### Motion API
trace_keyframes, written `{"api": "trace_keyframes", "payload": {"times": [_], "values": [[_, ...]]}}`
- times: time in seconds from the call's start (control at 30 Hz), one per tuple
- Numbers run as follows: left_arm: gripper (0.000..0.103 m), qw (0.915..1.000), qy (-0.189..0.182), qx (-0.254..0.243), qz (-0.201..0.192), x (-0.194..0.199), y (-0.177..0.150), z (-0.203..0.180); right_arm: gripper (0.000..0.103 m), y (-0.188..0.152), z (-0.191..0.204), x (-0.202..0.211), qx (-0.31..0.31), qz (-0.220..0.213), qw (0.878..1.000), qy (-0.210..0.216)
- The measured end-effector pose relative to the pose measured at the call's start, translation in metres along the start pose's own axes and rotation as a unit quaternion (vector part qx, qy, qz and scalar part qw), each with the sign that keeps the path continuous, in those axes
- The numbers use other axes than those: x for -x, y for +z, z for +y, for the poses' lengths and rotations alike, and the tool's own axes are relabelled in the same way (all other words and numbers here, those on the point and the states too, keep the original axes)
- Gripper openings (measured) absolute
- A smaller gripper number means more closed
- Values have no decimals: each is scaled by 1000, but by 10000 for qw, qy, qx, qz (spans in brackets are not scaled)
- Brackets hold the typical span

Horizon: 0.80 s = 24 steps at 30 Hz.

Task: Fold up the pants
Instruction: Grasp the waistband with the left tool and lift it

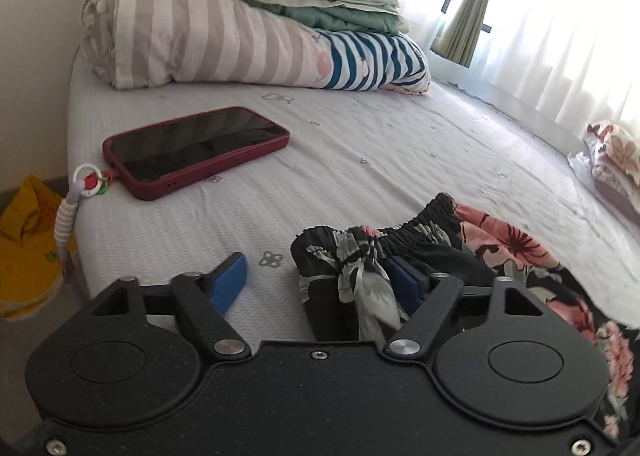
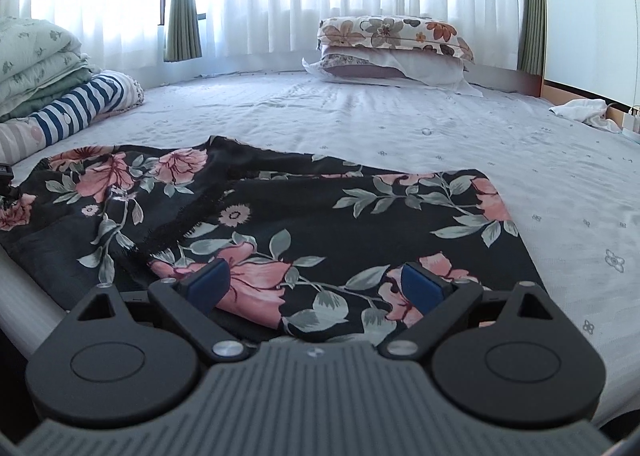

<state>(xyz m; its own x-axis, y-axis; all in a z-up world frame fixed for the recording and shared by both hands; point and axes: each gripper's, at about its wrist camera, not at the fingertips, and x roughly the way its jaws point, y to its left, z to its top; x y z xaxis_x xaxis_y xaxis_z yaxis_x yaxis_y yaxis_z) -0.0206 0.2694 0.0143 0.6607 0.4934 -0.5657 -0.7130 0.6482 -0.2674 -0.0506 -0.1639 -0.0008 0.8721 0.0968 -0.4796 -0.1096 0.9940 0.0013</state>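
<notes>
the floral pants [image 2: 280, 211] lie spread on the bed [image 2: 440, 127], with the elastic waistband [image 1: 404, 228] bunched at the left end.

left tool [image 1: 316, 284]: jaws stand wide. the waistband fabric lies between them, against the right pad at 3 o'clock; the left pad at 9 o'clock is clear of the cloth. no grip is made.

right tool [image 2: 316, 284]: jaws stand wide over the leg end of the pants, and the pads press on nothing.

procedure for the step in hand, judged as setting both grips before the fold:
1. centre the waistband between the left pads, then close on all the layers.
2. lower the right tool until a hem edge enters the jaws; close.
3. keep the cloth taut between tools.

caution: a phone [image 1: 196, 151] lies at 11 o'clock of the left tool; keep the fold path away from it.
</notes>
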Motion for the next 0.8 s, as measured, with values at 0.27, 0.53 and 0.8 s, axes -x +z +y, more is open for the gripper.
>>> {"api": "trace_keyframes", "payload": {"times": [0.27, 0.53, 0.8], "values": [[13, 9989, -395, 269, -18, 11, -1, -1, 99, -9, 4, -12, 120, 144, 9998, 77], [12, 9931, -850, -462, -670, 58, 4, -33, 103, -16, 7, -17, 171, 144, 9997, 66], [12, 9660, -2403, -864, -418, 117, -6, -101, 101, -10, -15, 15, -476, -560, 9969, 276]]}}
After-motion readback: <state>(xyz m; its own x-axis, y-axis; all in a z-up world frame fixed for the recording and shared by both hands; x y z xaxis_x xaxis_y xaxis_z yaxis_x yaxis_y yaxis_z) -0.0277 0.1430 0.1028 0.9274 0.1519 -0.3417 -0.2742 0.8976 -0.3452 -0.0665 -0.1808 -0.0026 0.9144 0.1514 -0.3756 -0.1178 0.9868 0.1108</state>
